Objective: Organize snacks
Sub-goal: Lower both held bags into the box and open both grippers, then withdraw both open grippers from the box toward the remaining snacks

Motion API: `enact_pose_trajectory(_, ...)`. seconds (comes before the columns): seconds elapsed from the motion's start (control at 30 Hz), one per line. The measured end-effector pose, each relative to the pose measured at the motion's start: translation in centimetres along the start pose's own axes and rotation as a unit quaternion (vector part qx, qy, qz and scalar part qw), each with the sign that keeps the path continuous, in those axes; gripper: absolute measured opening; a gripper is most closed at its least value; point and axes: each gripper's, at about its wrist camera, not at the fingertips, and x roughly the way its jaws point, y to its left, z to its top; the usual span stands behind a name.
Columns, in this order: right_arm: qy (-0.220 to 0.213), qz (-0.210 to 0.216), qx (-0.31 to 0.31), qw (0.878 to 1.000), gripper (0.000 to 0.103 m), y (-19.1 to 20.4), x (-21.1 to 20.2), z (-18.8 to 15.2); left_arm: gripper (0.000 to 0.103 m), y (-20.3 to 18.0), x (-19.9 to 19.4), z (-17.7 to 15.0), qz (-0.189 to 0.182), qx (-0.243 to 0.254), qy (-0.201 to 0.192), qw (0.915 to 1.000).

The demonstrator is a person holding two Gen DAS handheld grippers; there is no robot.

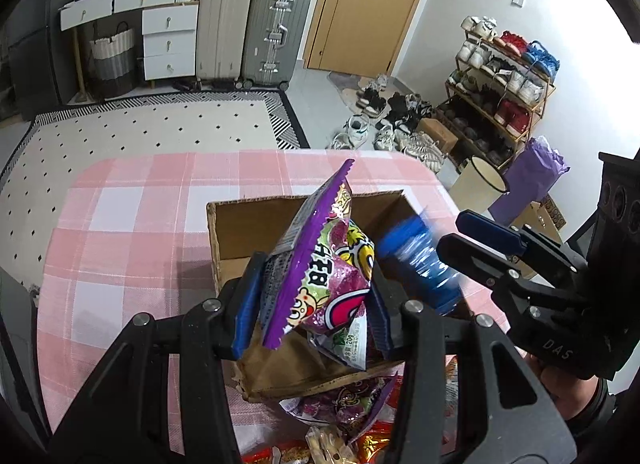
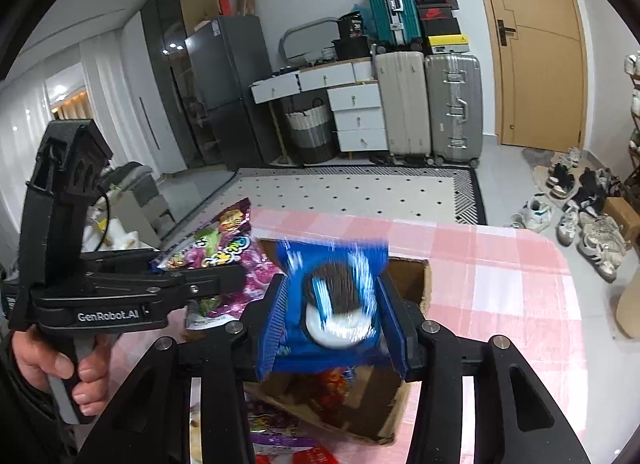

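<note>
An open cardboard box (image 1: 256, 224) stands on the table with the pink checked cloth (image 1: 120, 224). My left gripper (image 1: 316, 274) is shut on a purple snack bag (image 1: 316, 224), held upright just above the box's near side. To its right, my right gripper (image 1: 450, 232) grips a blue cookie packet (image 1: 416, 264), blurred, over the box's right part. In the right wrist view the right gripper (image 2: 332, 284) pinches that blue cookie packet (image 2: 336, 304) above the box (image 2: 412, 276). The left gripper (image 2: 232, 268) with the purple bag (image 2: 224, 244) is at the left.
More snack bags (image 1: 344, 404) lie on the cloth in front of the box. A hand (image 2: 52, 364) holds the left gripper's handle. Beyond the table are a dotted rug (image 1: 160, 128), a round bin (image 1: 480, 184), a shoe rack (image 1: 500, 96) and suitcases (image 1: 276, 32).
</note>
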Motion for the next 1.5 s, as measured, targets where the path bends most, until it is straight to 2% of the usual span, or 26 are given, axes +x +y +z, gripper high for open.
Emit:
enact_pose_trajectory(0.1,0.009,-0.005,0.005,1.0,0.055,-0.5,1.1,-0.4,0.046,0.2,1.2,-0.1,0.004,-0.001,0.015,0.9999)
enact_pose_trajectory(0.13,0.012,-0.007,0.007,1.0,0.056,-0.7,1.3,-0.5,0.049,0.2,1.4,-0.2,0.006,0.0,0.017,0.9998)
enact_pose_trajectory(0.2,0.009,-0.009,0.011,1.0,0.063,-1.0,1.3,-0.5,0.063,0.2,1.5,-0.4,0.014,0.007,0.014,0.9998)
enact_pose_trajectory(0.23,0.005,-0.011,0.011,1.0,0.065,-1.1,1.0,-0.5,0.075,0.3,1.4,-0.5,0.022,0.008,0.012,0.9997)
enact_pose_trajectory(0.27,0.0,-0.01,0.011,1.0,0.066,-1.2,0.7,-0.6,0.079,0.4,1.3,-0.6,0.026,0.008,0.007,0.9996)
enact_pose_trajectory(0.43,-0.025,-0.009,0.012,1.0,0.077,-1.3,-2.1,-0.7,0.079,0.7,0.0,-1.3,0.029,0.004,0.0,0.9996)
enact_pose_trajectory(0.77,-0.048,-0.008,0.0,0.999,0.079,1.4,-7.6,-1.4,0.08,-0.8,-4.4,-3.3,0.04,0.021,-0.015,0.9989)
enact_pose_trajectory(0.9,-0.059,-0.007,-0.001,0.998,0.084,2.4,-9.8,-2.3,0.081,-1.3,-6.5,-4.4,0.042,0.019,-0.024,0.9987)
enact_pose_trajectory(1.13,-0.077,-0.004,-0.004,0.997,0.086,3.8,-13.7,-3.9,0.084,-2.4,-10.0,-6.6,0.051,0.022,-0.048,0.9973)
enact_pose_trajectory(1.5,-0.1,-0.006,0.0,0.995,0.089,4.9,-18.7,-6.6,0.087,-3.6,-13.4,-10.3,0.053,0.015,-0.059,0.9967)
